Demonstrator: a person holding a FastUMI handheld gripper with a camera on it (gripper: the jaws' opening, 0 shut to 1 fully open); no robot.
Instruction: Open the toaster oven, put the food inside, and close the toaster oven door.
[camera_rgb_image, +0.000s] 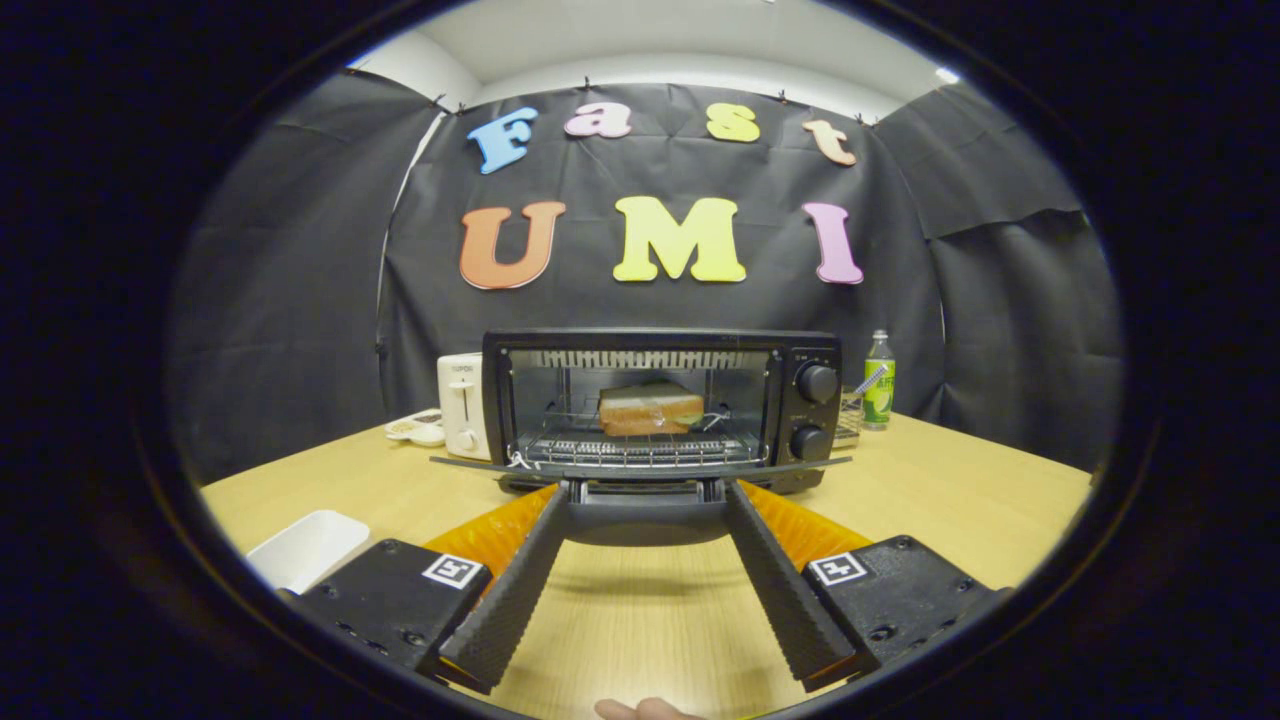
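Observation:
The black toaster oven (800, 350) stands on the wooden table straight ahead, its glass door (470, 465) dropped flat towards me. A sandwich of toast (650, 408) lies on the wire rack inside. My gripper (648, 492) is open wide, and its two black ribbed fingers (520, 585) reach up to the door's front edge. The door handle (648, 515) sits between the fingertips, one tip at each end of it. I cannot tell whether the tips touch the handle.
A white toaster (460, 405) and a small white dish (418, 428) stand left of the oven. A green bottle (879, 385) and a wire rack (848, 420) are at its right. A white tray (308, 548) lies on the table (960, 500) by my left finger.

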